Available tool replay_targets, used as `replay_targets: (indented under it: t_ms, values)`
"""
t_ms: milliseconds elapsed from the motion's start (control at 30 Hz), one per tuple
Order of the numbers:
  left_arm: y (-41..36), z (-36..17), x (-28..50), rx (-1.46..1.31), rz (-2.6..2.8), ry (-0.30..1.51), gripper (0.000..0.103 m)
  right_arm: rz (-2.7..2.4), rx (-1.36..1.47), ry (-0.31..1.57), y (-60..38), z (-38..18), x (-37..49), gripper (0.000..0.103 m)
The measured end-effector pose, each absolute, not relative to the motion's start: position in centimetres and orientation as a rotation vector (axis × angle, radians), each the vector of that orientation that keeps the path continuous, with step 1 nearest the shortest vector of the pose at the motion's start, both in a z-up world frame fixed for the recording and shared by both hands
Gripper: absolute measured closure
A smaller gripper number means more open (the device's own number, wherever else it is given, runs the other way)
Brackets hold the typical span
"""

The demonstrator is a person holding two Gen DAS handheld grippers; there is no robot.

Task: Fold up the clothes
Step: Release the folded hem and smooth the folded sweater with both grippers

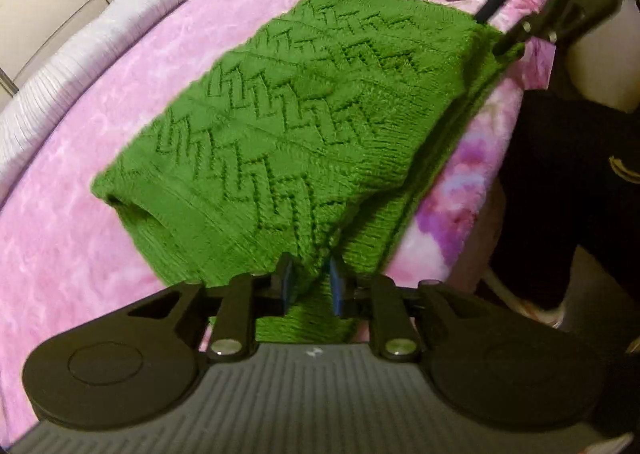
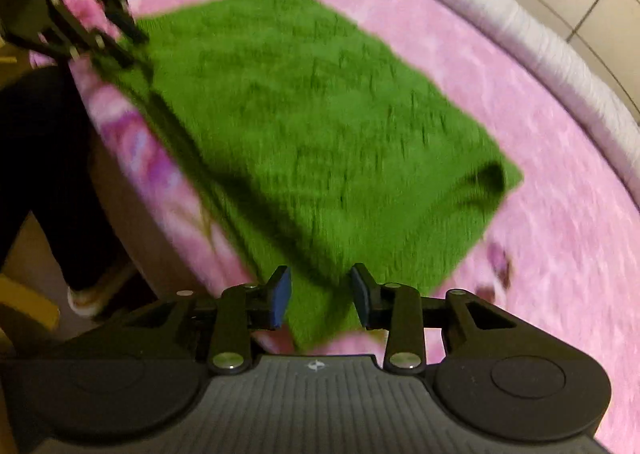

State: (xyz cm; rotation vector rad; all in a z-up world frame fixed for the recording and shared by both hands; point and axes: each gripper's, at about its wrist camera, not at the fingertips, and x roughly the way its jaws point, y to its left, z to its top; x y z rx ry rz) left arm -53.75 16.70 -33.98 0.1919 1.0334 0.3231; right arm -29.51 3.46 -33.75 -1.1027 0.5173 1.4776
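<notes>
The left gripper [image 1: 310,278] has its two blue-padded fingers pinched together on a bunched edge of one green knitted sweater [image 1: 288,122], the knit gathered between the pads and hanging below them. The right gripper [image 2: 320,296] shows two blue-padded fingers with a gap between them and green knit lying in that gap; in the left wrist view its fingertips meet a corner of the sweater, but whether they are clamped on it cannot be told. The one sweater [image 2: 316,126] lies spread over the pink plush blanket [image 1: 80,254], its near side along the blanket's front edge, where purple flower prints show, and its far side toward the middle. One pale lilac pillow roll [image 1: 92,50] runs along the blanket's far edge. Past the front edge, a person's dark trouser leg [image 2: 44,174] and one light shoe [image 2: 86,300] are visible.
</notes>
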Motion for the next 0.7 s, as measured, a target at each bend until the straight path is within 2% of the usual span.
replay_targets:
  t_ms: [133, 200, 367, 400, 433, 500, 700]
  values:
    - [17.5, -31.1, -54.8, 0.132, 0.341, 0.981, 0.085, 1.470, -0.943, 0.591, 2.5, -31.1, -27.4, 0.068]
    - [18.1, -29.4, -55.3, 0.094, 0.356, 0.942, 0.085, 1.451, -0.795, 0.603, 2.8, -29.0, -25.6, 0.059]
    - [23.1, -27.1, -54.6, -0.009, 0.527, 0.806, 0.085, 1.294, -0.433, 0.706, 6.2, -27.2, -20.0, 0.059]
    - [24.4, -27.2, -54.0, -0.031, 0.553, 0.796, 0.085, 1.272, -0.391, 0.730, 7.2, -27.4, -19.0, 0.063]
    - [25.4, -27.4, -53.4, -0.047, 0.570, 0.789, 0.085, 1.258, -0.351, 0.754, 8.2, -27.8, -18.1, 0.076]
    - [27.7, -28.0, -52.3, -0.089, 0.591, 0.769, 0.085, 1.239, -0.274, 0.803, 10.2, -28.5, -16.4, 0.092]
    - [34.9, -31.3, -50.3, -0.241, 0.685, 0.716, 0.085, 1.219, -0.141, 0.921, 15.3, -32.6, -12.1, 0.087]
